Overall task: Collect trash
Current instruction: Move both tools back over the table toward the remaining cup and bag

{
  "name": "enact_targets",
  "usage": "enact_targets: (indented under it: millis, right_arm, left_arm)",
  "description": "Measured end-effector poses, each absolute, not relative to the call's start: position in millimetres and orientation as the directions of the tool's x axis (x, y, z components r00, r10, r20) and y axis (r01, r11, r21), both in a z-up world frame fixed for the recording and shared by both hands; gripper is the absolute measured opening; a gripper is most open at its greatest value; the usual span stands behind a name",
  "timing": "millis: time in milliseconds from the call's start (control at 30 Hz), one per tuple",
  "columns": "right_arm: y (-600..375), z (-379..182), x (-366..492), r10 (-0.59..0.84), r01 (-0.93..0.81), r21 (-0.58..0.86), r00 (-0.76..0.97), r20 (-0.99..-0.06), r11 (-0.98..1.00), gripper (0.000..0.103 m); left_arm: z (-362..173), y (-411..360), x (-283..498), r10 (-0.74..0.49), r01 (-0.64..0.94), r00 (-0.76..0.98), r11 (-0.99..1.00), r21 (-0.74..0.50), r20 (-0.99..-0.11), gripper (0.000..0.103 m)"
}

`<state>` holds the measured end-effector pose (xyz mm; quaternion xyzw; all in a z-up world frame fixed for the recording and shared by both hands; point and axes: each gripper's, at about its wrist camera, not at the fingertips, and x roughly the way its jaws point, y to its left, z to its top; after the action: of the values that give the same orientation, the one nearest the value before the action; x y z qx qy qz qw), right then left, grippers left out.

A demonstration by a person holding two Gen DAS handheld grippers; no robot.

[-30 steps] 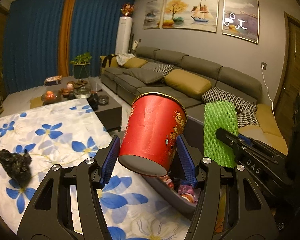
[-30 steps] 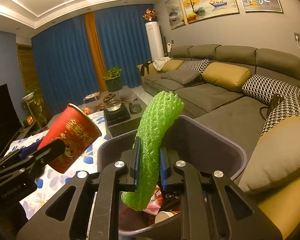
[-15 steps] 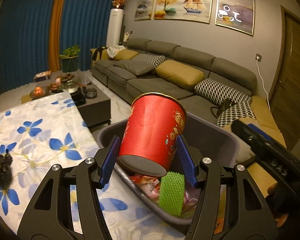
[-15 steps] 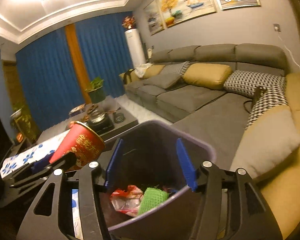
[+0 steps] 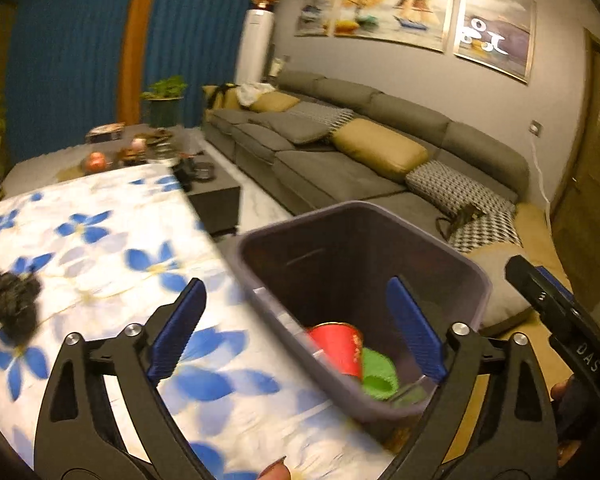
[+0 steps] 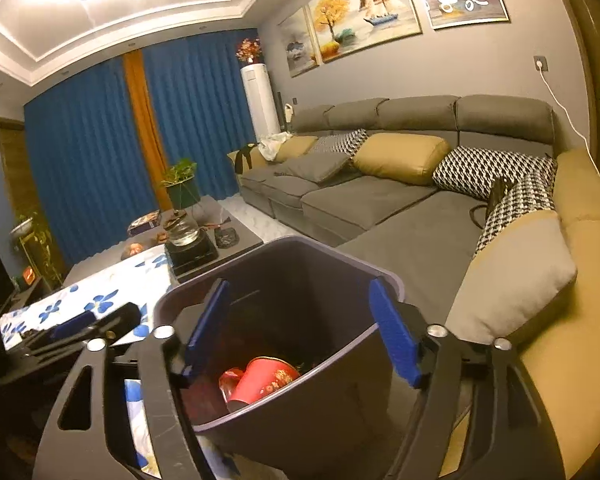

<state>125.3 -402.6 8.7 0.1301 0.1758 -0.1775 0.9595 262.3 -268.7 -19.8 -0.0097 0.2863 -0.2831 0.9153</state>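
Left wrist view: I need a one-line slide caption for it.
Open left tool above the bin, red cup and green net inside; black trash on the table.

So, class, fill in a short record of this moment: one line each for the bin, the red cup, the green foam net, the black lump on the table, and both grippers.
bin: dark, open-topped, beside the flowered table
red cup: lying in the bin
green foam net: in the bin, against the cup
black lump: on the tablecloth, not collected
left gripper: jaws just opened, nothing between them
right gripper: jaws just opened, empty, over the bin
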Motion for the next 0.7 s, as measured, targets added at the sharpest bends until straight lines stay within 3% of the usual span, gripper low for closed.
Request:
enact_targets:
  millis: [133,700]
  right_arm:
    - [-380.3,12.4,123.1,-0.259,0.339,0.174,0.894,-0.365,0.925,0.087]
    - [-234.4,10.8,150.8,0.028,0.028,0.133,0.915,-0.402,0.991,0.088]
  left_arm:
    - [-18.1,-228.7,248.2,-0.412,0.415,0.741,0.902,-0.120,-0.530,0.094]
    - [-5.7,0.8,192.8,0.044,-0.042,0.874,0.999,0.015,-0.485,0.095]
